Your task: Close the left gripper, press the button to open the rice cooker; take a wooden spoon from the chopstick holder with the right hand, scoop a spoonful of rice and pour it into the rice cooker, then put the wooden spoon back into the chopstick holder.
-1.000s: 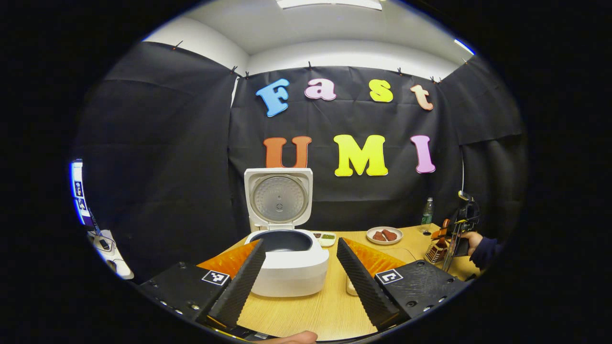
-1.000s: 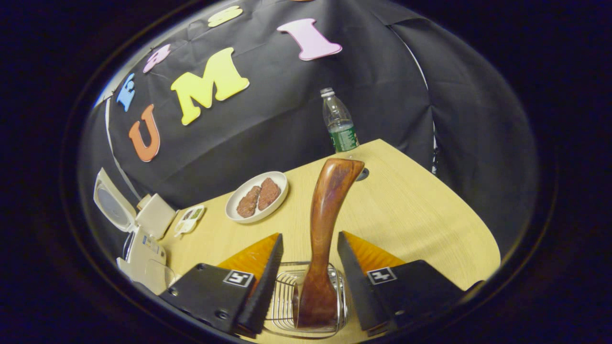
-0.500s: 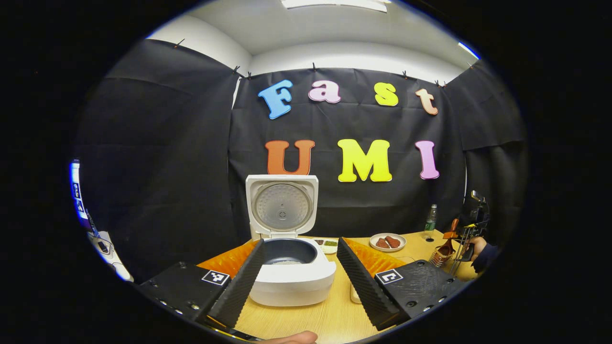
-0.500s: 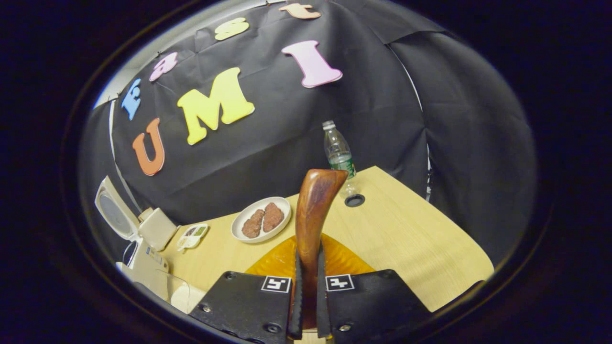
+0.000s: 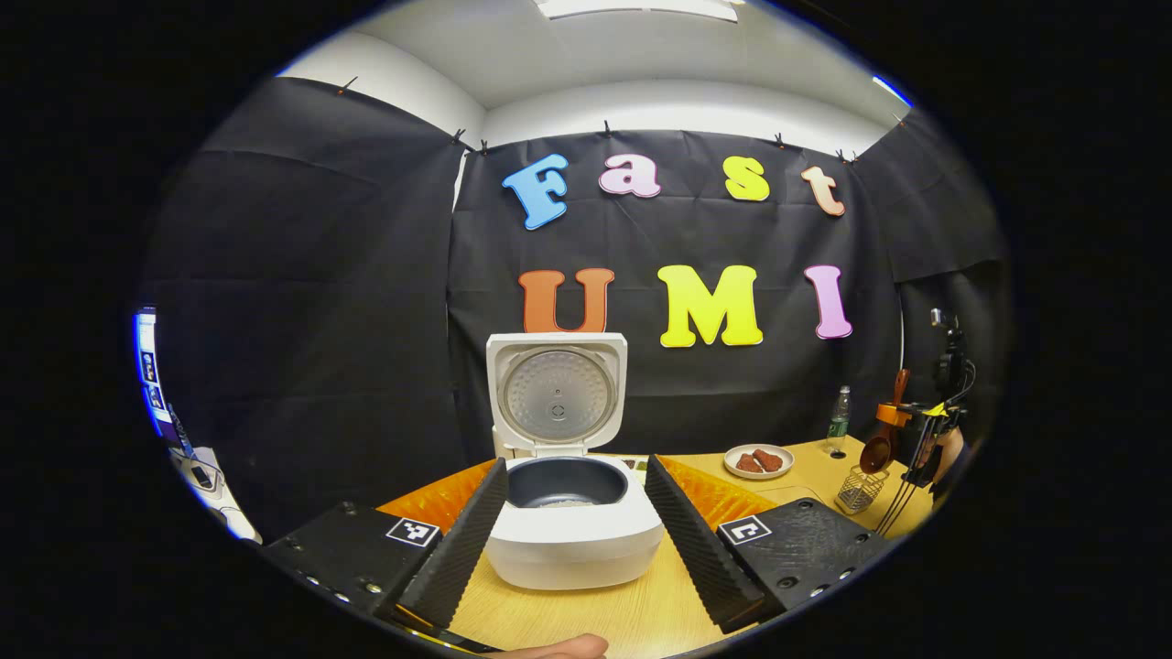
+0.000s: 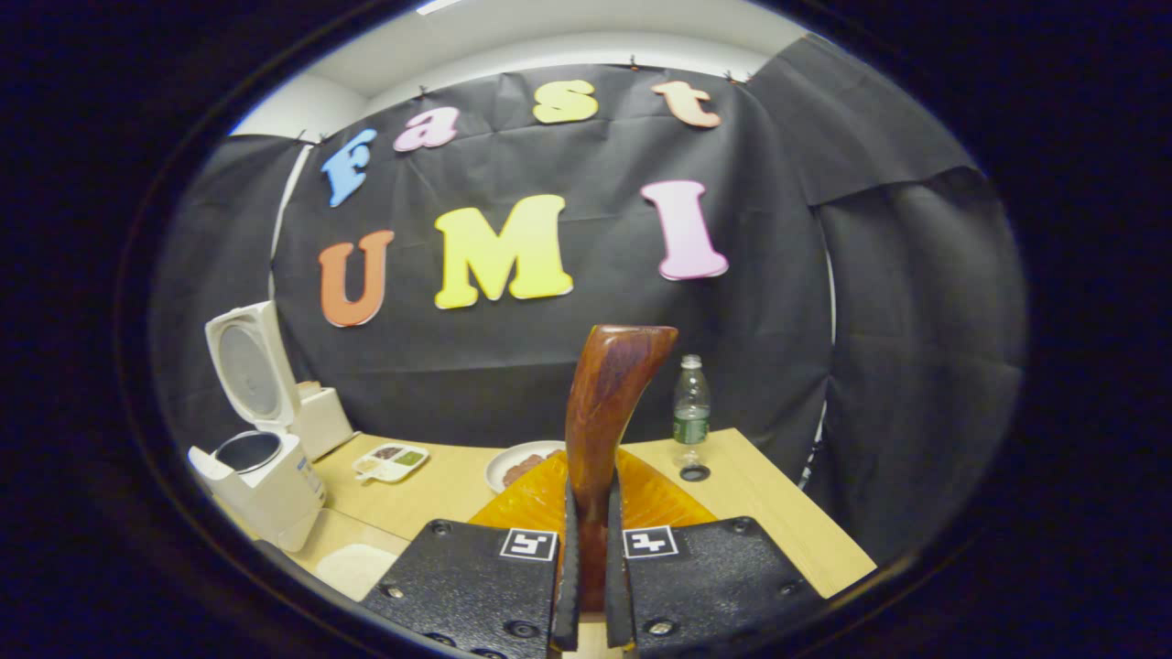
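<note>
Right tool (image 6: 587, 586) around wooden spoon (image 6: 604, 403)

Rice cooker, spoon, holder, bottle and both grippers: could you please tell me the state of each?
Rice cooker: lid up.
Wooden spoon: clamped, lifted clear of holder.
Chopstick holder: upright on table.
Bottle: upright, capped.
Left gripper: open.
Right gripper: shut on spoon.

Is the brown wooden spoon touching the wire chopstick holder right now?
Apart. The left gripper view shows the brown wooden spoon, held in the right gripper, lifted above the wire chopstick holder with a gap between them.
</note>
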Demonstrator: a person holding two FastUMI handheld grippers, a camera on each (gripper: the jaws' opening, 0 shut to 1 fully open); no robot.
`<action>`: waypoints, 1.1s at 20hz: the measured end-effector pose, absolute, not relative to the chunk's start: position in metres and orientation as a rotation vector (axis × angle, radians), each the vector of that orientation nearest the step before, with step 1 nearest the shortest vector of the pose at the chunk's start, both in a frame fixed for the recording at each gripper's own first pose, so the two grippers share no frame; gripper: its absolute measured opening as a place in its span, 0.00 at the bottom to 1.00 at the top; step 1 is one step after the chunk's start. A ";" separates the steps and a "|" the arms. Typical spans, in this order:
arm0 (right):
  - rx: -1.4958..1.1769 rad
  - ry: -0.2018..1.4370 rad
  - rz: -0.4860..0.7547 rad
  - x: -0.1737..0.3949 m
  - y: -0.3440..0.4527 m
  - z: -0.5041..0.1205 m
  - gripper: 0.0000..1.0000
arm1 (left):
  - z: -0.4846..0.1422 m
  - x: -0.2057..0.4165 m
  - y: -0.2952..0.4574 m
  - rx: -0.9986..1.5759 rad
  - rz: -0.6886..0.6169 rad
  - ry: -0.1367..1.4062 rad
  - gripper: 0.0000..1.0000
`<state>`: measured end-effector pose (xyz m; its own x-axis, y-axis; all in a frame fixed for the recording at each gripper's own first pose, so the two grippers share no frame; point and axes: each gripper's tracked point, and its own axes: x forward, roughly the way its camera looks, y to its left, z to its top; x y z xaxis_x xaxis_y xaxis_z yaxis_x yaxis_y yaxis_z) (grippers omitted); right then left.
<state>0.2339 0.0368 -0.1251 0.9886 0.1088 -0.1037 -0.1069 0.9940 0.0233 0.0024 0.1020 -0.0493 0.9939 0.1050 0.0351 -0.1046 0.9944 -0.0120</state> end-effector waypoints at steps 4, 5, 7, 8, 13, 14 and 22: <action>0.031 0.124 0.184 0.225 0.089 -0.123 0.13 | -0.047 -0.001 0.110 -0.027 0.105 -0.046 0.95; 0.030 0.133 0.193 0.225 0.098 -0.127 0.13 | -0.047 -0.002 0.112 -0.031 0.107 -0.048 0.95; 0.022 0.138 0.208 0.224 0.116 -0.130 0.13 | -0.048 -0.006 0.117 -0.037 0.113 -0.051 0.96; 0.020 0.141 0.219 0.222 0.127 -0.133 0.13 | -0.049 -0.006 0.121 -0.040 0.118 -0.053 0.95; 0.035 0.127 0.261 0.211 0.171 -0.143 0.12 | -0.056 -0.008 0.128 -0.046 0.123 -0.038 0.95; 0.013 0.114 0.260 0.210 0.179 -0.145 0.11 | -0.057 -0.008 0.129 -0.043 0.123 -0.038 0.95; -0.067 0.165 0.134 0.221 0.212 -0.212 0.12 | -0.066 -0.001 0.127 -0.053 0.112 -0.023 0.95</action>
